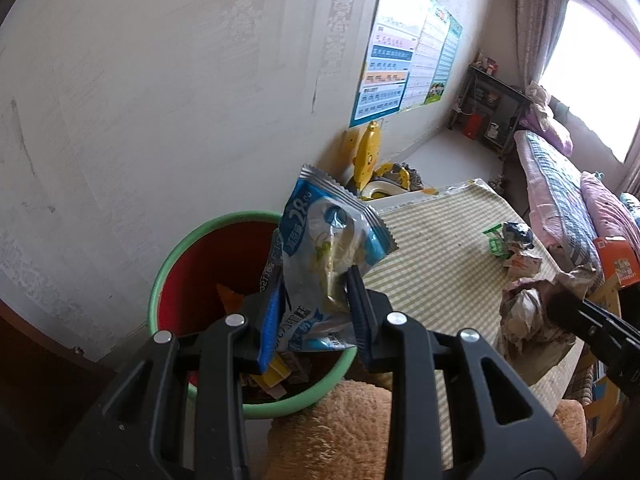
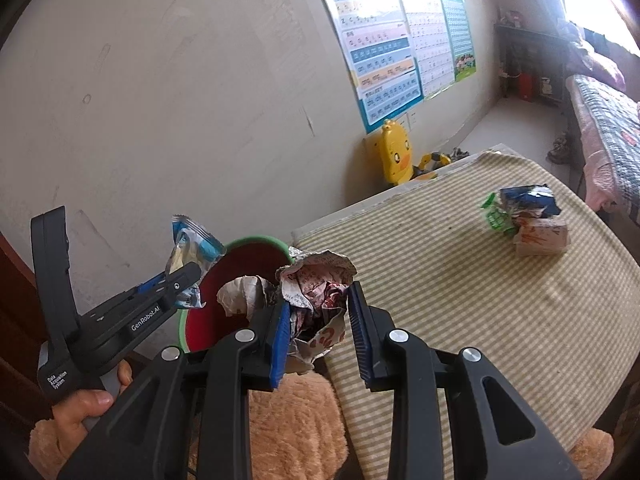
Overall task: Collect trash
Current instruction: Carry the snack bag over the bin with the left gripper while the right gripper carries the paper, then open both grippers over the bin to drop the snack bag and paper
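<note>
My left gripper [image 1: 314, 312] is shut on a blue and silver snack wrapper [image 1: 332, 240] and holds it above the red bin with a green rim [image 1: 176, 256], which has wrappers inside. It also shows in the right wrist view [image 2: 188, 276] with the wrapper [image 2: 192, 248] over the bin [image 2: 248, 252]. My right gripper [image 2: 318, 320] is shut on a crumpled printed paper wrapper [image 2: 316, 288], next to the bin at the table's near edge. More trash [image 2: 524, 220] lies on the striped tablecloth [image 2: 460, 300], far right.
The bin stands by a white wall with posters [image 2: 384, 48]. A yellow duck potty chair [image 2: 396, 156] stands behind the table. A bed [image 1: 560, 184] runs along the right. A tan fuzzy surface [image 2: 292, 420] is below the grippers.
</note>
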### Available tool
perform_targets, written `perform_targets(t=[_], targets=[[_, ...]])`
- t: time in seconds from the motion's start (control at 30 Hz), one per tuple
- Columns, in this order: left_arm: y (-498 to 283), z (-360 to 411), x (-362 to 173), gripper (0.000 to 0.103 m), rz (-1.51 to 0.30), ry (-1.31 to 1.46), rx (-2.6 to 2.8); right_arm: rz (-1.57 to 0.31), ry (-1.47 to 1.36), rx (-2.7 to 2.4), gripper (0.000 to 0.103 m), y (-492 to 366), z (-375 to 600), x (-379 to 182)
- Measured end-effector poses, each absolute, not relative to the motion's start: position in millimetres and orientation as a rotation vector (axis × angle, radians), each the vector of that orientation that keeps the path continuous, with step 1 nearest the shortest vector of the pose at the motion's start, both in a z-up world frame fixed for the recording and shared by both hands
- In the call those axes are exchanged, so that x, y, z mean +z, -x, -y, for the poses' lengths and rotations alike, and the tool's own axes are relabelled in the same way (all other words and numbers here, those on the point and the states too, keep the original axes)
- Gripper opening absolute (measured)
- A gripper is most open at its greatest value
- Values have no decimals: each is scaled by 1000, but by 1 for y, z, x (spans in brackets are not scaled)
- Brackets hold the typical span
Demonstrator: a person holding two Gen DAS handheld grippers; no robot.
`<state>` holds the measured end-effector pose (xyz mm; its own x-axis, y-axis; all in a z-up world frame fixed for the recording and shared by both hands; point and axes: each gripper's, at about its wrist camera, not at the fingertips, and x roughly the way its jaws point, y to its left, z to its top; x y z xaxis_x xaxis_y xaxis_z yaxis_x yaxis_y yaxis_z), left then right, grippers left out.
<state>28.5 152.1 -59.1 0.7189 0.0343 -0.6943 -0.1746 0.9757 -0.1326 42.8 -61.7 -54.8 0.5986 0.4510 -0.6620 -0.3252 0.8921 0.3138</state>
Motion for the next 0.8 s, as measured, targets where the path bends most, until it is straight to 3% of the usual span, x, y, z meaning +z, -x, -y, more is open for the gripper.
perform_targets(t=[0.67, 0.73, 0.8], targets=[[-39, -229, -114, 30, -894, 281, 284, -937, -137, 588, 29, -110, -30, -94], [-41, -231, -118, 31, -902, 293, 294, -948, -142, 602, 30, -115, -36, -99], [-42, -235, -121, 42, -906, 309, 311, -964, -153, 631, 36, -119, -43, -105]])
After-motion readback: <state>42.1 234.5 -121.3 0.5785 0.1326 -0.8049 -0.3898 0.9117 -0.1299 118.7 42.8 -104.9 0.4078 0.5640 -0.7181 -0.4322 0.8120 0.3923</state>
